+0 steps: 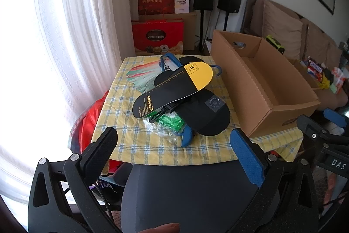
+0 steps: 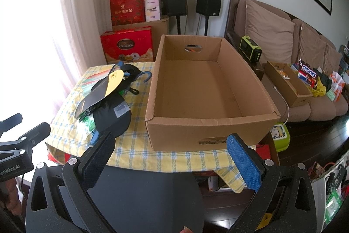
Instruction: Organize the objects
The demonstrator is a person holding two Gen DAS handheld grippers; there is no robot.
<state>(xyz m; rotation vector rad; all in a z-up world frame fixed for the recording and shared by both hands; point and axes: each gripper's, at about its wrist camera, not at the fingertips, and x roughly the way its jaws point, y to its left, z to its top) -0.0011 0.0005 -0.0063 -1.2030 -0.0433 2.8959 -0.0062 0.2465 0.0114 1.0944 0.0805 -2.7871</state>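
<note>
Sofa (image 2: 305, 71): brown, cushioned, against the far wall under a framed painting; a small open carton with snack packs, one marked Snickers (image 2: 308, 74), lies on its seat.

Tabletop (image 1: 135, 137): covered by a yellow and blue checked cloth, standing beside a white curtained window.

Cardboard box (image 2: 202, 88): large, open-topped, nothing visible inside, hand-hole cut-outs in both end walls. It stands on the right part of the tabletop, just beside the pile.

Red gift boxes (image 1: 158, 36): stacked with a brown carton behind the tabletop, next to two black speakers (image 2: 175, 0) on stands.

Pile of objects, left part of the tabletop:
- Black slipper (image 1: 205, 115), sole-shaped, with a grey round patch; the nearest item of the pile.
- Black and yellow insole (image 1: 174, 88), printed "FashionIn", lying slantwise over the slipper.
- Blue hanger (image 1: 187, 137), one end poking out below the slipper, the hook showing at the far side of the pile.
- Clear plastic bag with green content (image 1: 168, 123), under the insole.
- Flat printed packet (image 1: 141, 73), green and red, at the far left, partly covered.

Left claw (image 1: 176, 137): fingers spread wide apart, nothing between them, held short of the tabletop's near edge and angled down toward the pile.

Right claw (image 2: 172, 143): fingers spread wide apart, nothing gripped, angled down before the box's near wall.
</note>
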